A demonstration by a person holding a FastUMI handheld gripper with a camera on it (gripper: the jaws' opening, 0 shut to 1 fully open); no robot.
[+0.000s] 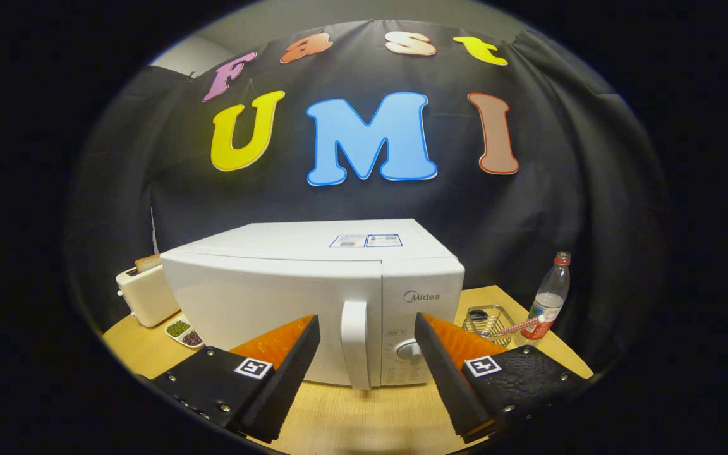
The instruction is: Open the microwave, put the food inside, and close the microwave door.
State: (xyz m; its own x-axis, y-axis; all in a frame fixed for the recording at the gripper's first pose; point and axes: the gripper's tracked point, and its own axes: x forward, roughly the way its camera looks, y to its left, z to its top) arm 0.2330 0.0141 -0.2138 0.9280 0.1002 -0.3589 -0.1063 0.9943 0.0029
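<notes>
The white microwave [313, 284] is being faced squarely on the wooden table [364, 417], door shut, its handle [356, 344] lying just ahead between the fingers. The gripper [367, 344] is being held with jaws spread wide, nothing pinched. A toaster [146, 294] is seen left, a bottle [550, 297] and wire basket [489, 322] right.

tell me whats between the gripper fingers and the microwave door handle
Nothing but bare wooden table. In the gripper view the open gripper faces the microwave, its handle just ahead between the fingers.
</notes>
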